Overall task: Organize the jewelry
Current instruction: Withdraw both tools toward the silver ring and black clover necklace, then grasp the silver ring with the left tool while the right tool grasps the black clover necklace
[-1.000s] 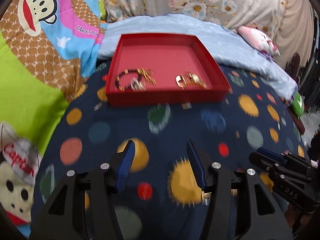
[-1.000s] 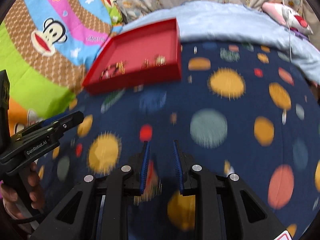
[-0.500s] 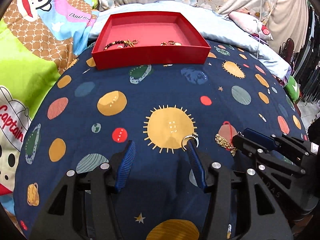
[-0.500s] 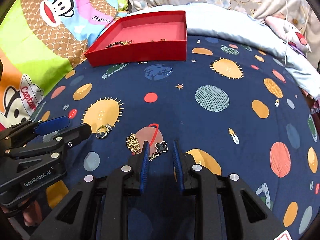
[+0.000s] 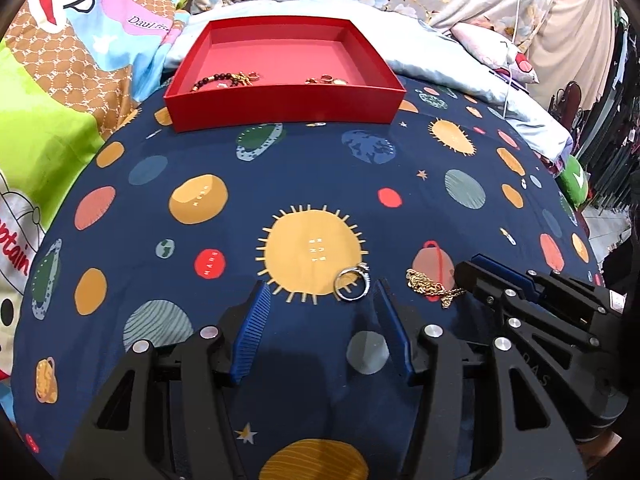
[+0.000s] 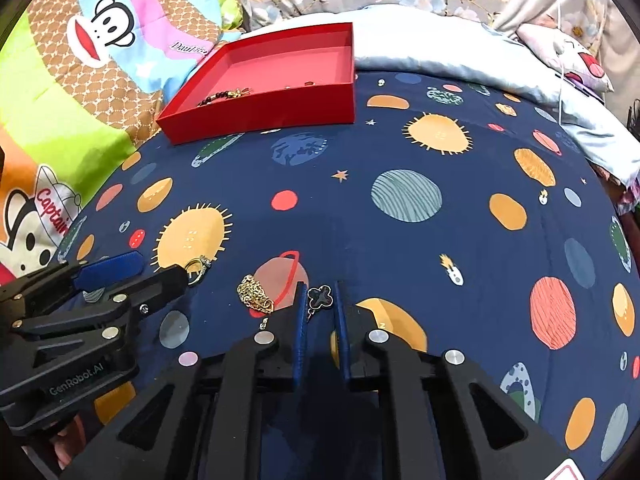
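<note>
My right gripper [image 6: 320,300] is closing, clover pendant [image 6: 321,297] between its pads; my left gripper [image 5: 320,302] gapes beside the ring [image 5: 352,285]. Both lie on the planet-print bedspread [image 5: 320,168] — red tray [image 5: 280,100] beyond, pillows behind.

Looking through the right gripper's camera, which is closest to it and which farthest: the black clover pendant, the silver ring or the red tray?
1. Black clover pendant, between the right gripper's closing fingers.
2. Silver ring, off to the left.
3. Red tray, far back.

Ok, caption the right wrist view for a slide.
Right gripper closing around black clover pendant of gold necklace.
</note>
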